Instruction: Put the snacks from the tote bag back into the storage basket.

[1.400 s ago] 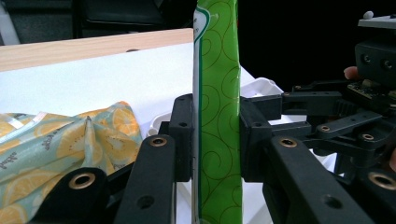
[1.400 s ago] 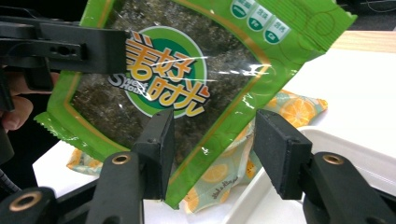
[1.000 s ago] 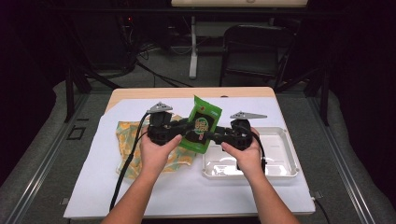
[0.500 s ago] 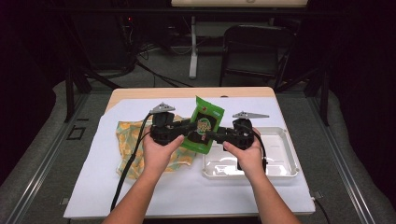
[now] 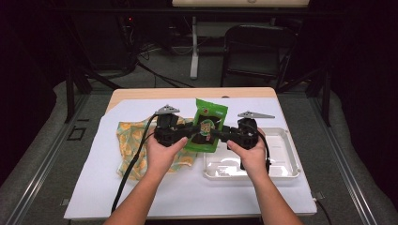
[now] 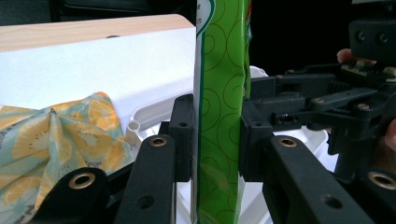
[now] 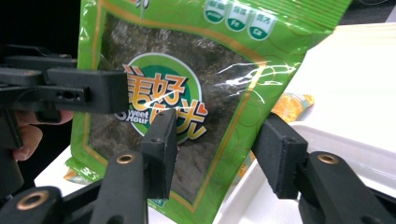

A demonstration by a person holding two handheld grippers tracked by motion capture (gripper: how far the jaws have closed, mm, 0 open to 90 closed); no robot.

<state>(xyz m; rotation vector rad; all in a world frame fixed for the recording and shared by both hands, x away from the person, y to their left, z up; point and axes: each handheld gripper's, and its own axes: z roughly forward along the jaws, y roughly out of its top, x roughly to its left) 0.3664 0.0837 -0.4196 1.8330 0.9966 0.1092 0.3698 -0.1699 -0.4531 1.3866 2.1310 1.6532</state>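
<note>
A green snack bag [image 5: 209, 123] with a dark window and orange lettering [image 7: 187, 60] hangs upright above the table between both hands. My left gripper [image 5: 195, 132] is shut on it; in the left gripper view its pads [image 6: 183, 135] press both faces of the bag [image 6: 222, 93]. My right gripper [image 5: 218, 134] faces it from the other side. Its jaws [image 7: 219, 149] have just been closing a little and still stand wide. The bag's lower right edge lies between them, touched by neither pad.
A clear plastic tray [image 5: 291, 174] lies on the white sheet [image 5: 187, 197] under my right hand. A citrus-print cloth [image 5: 131, 140] lies crumpled under my left hand. The left gripper's cable [image 5: 126, 173] trails to the front edge. A chair [image 5: 258, 47] stands behind the table.
</note>
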